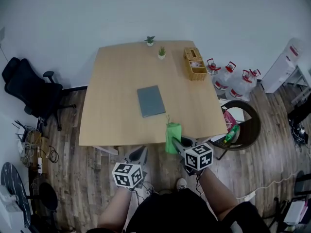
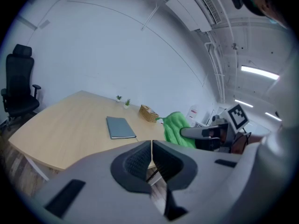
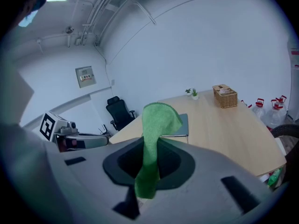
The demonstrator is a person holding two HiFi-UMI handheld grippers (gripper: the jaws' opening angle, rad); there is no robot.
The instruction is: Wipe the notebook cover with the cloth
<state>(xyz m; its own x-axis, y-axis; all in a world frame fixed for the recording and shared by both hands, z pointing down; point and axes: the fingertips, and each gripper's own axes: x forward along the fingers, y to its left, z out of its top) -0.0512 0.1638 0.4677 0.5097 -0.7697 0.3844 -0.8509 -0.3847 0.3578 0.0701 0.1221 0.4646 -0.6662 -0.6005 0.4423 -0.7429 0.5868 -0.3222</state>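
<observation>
A grey notebook [image 1: 151, 101] lies closed near the middle of the wooden table [image 1: 116, 91]; it also shows as a grey notebook [image 2: 120, 127] in the left gripper view and partly behind the cloth as the notebook [image 3: 183, 125] in the right gripper view. My right gripper [image 1: 176, 143] is shut on a green cloth [image 1: 172, 136], held at the table's near edge, short of the notebook. The cloth [image 3: 154, 139] stands up between the jaws and droops below them. My left gripper [image 1: 142, 154] is shut and holds nothing, below the table's near edge. The cloth [image 2: 177, 127] appears to its right.
Two small potted plants [image 1: 155, 46] and a wicker box [image 1: 195, 63] stand at the table's far side. A black office chair [image 1: 29, 89] is left of the table. Water jugs [image 1: 233, 81] and a round dark chair [image 1: 243, 123] are on the right.
</observation>
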